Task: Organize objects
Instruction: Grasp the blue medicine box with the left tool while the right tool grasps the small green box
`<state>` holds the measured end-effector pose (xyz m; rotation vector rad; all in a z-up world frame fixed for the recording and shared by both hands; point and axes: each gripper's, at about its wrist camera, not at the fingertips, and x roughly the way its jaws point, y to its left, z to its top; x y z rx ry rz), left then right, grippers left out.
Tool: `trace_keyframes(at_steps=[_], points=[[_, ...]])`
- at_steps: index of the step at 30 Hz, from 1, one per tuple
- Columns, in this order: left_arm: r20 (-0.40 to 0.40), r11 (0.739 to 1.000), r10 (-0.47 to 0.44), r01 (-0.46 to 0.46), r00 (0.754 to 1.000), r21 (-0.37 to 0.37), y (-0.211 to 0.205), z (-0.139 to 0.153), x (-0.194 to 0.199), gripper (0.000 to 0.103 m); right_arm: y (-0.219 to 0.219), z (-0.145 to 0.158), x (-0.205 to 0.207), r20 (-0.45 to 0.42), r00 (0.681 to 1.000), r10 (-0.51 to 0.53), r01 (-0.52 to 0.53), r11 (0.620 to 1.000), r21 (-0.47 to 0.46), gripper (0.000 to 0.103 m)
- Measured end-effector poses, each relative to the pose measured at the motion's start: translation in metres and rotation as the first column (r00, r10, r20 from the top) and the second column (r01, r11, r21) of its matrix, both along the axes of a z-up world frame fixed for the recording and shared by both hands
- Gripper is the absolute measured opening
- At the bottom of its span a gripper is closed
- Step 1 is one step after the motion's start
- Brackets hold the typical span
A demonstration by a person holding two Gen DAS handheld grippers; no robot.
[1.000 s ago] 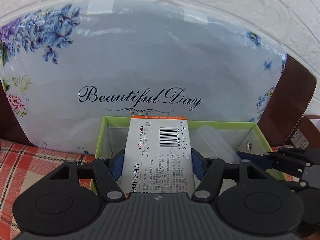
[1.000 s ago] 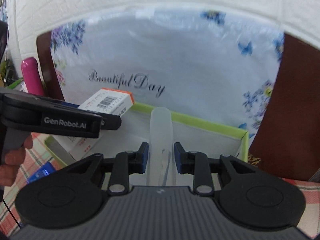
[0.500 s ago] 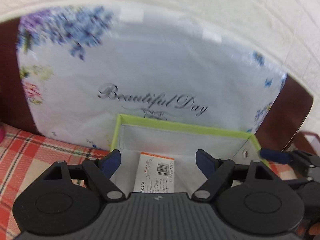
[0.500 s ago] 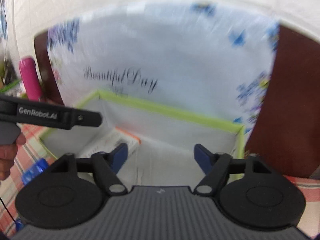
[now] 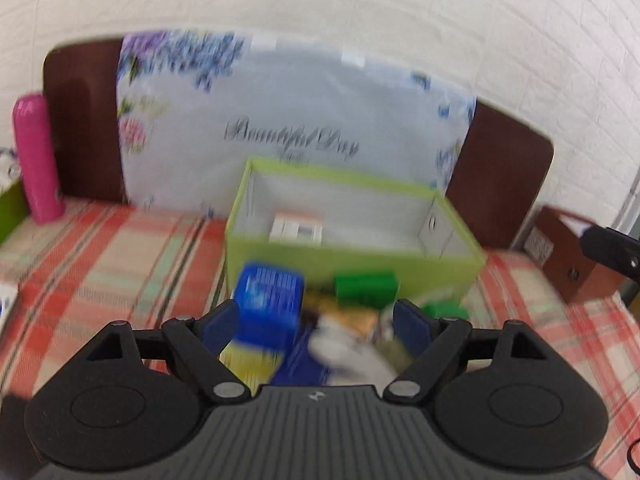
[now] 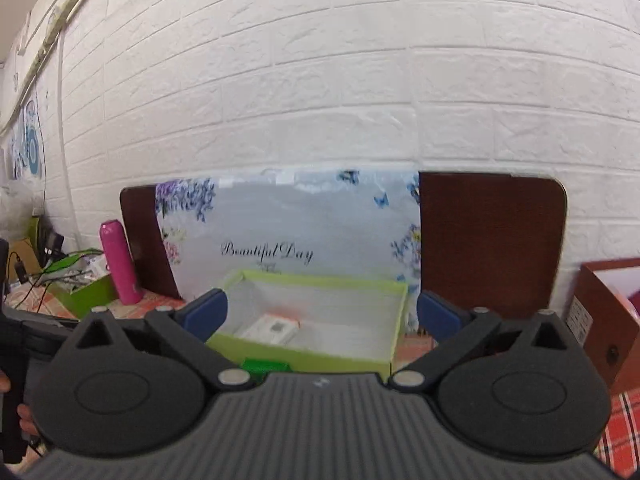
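Observation:
A lime-green open box (image 5: pixel 348 256) stands on the plaid cloth; it also shows in the right wrist view (image 6: pixel 316 354). A white medicine carton with an orange edge (image 5: pixel 297 227) lies inside it, also in the right wrist view (image 6: pixel 272 328). My left gripper (image 5: pixel 318 322) is open and empty, above a blurred pile in front of the box: a blue box (image 5: pixel 269 292), green boxes (image 5: pixel 366 286) and white and yellow items. My right gripper (image 6: pixel 320 312) is open and empty, pulled back from the box. The clear tube is not visible.
A floral "Beautiful Day" bag (image 5: pixel 288 120) leans on a brown headboard (image 5: pixel 500 168) and white brick wall. A pink bottle (image 5: pixel 36 156) stands at the left, a brown box (image 5: pixel 568 256) at the right. A second green tray (image 6: pixel 86 294) with cables sits at far left.
Both grippers opened, dropping the medicine carton and the clear tube into the green box, then pulled back and away. The pile in front of the box has come into the left view.

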<state>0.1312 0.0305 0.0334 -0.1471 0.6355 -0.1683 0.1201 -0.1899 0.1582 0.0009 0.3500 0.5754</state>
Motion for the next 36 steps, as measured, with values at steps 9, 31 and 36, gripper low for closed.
trace_keyframes(at_steps=[9,31,36], points=[[-0.141,0.998,0.032,-0.023,0.990,0.066,0.009,-0.060,-0.044,0.087,0.008,-0.114,-0.079,-0.254,0.967,0.019,-0.039,0.997,-0.074,0.086],[-0.083,0.987,-0.099,0.108,0.992,0.118,-0.001,-0.069,0.011,0.077,0.063,-0.115,-0.015,-0.285,0.958,0.020,-0.039,0.997,-0.062,0.024],[-0.094,0.987,-0.129,0.136,0.987,0.082,-0.001,-0.067,0.008,0.064,0.024,-0.081,-0.046,-0.216,0.976,0.013,-0.014,1.000,0.000,0.022]])
